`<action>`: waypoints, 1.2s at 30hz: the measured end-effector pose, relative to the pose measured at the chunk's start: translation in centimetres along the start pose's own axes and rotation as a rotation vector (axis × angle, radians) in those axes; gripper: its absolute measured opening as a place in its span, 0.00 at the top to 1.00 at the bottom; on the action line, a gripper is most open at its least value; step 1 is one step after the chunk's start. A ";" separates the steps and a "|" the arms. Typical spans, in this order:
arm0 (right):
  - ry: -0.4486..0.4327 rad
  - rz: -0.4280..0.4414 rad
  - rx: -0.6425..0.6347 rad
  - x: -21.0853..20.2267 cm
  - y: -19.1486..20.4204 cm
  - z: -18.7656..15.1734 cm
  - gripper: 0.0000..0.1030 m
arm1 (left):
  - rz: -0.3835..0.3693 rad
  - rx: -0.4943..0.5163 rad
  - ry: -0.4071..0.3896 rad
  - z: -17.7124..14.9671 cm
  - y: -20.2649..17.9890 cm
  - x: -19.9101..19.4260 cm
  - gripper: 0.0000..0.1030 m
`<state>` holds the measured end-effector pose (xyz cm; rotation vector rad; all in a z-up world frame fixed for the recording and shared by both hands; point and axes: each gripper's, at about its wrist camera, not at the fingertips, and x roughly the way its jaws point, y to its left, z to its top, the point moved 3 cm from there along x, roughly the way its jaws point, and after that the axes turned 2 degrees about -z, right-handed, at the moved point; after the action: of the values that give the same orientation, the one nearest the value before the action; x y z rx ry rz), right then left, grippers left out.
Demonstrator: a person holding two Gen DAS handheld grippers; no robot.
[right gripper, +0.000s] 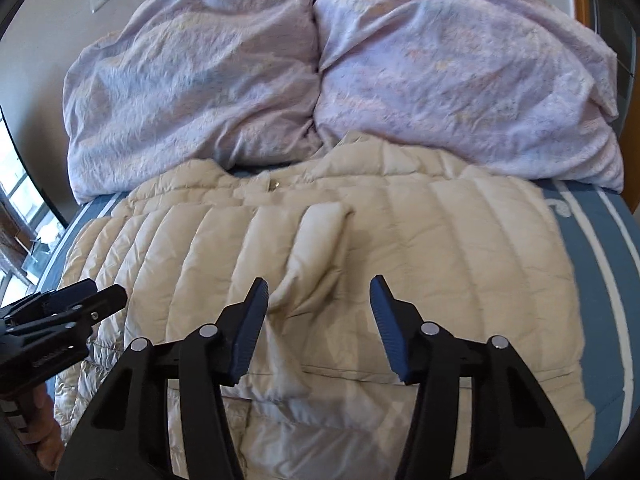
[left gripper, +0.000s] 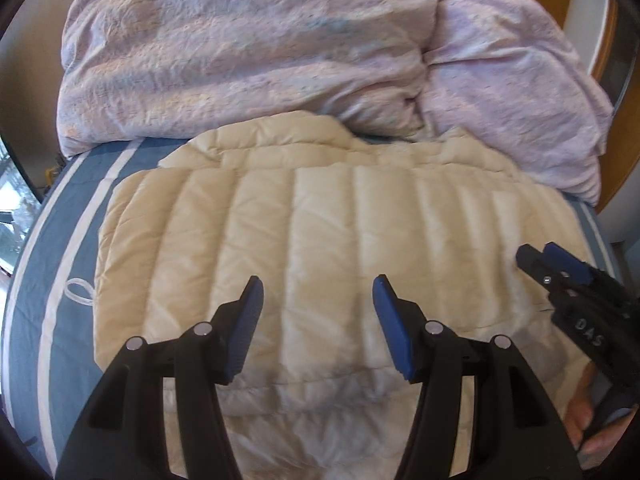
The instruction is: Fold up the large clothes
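A cream quilted puffer jacket (left gripper: 320,224) lies flat across the blue striped bed, also in the right wrist view (right gripper: 440,248). A sleeve (right gripper: 316,240) is folded over its middle, and a snap button (right gripper: 274,185) shows near the collar. My left gripper (left gripper: 318,292) is open and empty, just above the jacket's near part. My right gripper (right gripper: 318,292) is open and empty above the folded sleeve's near end. The right gripper also shows at the right edge of the left wrist view (left gripper: 538,256), the left gripper at the left edge of the right wrist view (right gripper: 104,294).
A crumpled lilac duvet (left gripper: 248,48) is heaped across the far side of the bed, touching the jacket's collar edge; it also shows in the right wrist view (right gripper: 320,60). The blue sheet with white stripes (left gripper: 68,240) shows on both sides. A wooden bed frame (left gripper: 608,40) curves at the right.
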<state>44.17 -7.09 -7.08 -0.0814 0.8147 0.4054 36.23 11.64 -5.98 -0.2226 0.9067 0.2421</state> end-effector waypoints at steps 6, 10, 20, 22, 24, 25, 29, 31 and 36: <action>0.074 -0.095 -0.008 3.4 -1.3 -1.5 0.47 | 0.053 0.011 0.022 -0.9 1.3 2.3 0.39; 0.074 -0.118 -0.022 4.0 -1.5 -2.0 0.47 | 0.064 0.015 0.016 -1.2 1.8 3.3 0.32; 0.051 -0.157 -0.052 4.6 -1.2 -2.4 0.46 | 0.077 0.037 -0.007 -1.4 1.9 4.6 0.27; 0.051 -0.158 -0.051 4.6 -1.1 -2.2 0.43 | 0.074 0.034 -0.005 -1.3 1.9 4.7 0.27; 0.058 -0.143 -0.047 4.4 -1.3 -2.1 0.39 | 0.073 0.030 0.003 -1.3 2.0 4.3 0.27; 0.065 -0.131 -0.050 4.2 -1.3 -2.0 0.33 | 0.069 0.026 0.007 -1.4 2.1 3.9 0.27; 0.065 -0.121 -0.061 2.4 -1.7 -1.8 0.11 | 0.049 0.021 -0.009 -2.6 3.4 1.1 0.27; 0.059 -0.109 -0.064 1.1 -1.9 -2.1 0.09 | 0.045 0.012 -0.019 -3.6 4.4 -0.4 0.27; 0.066 -0.081 -0.053 -3.0 -3.6 -3.9 0.08 | 0.047 -0.029 -0.027 -6.9 7.9 -4.1 0.24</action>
<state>41.00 -12.19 -7.92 -0.1772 0.8630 0.3487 26.28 16.64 -7.57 -0.2241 0.8829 0.3015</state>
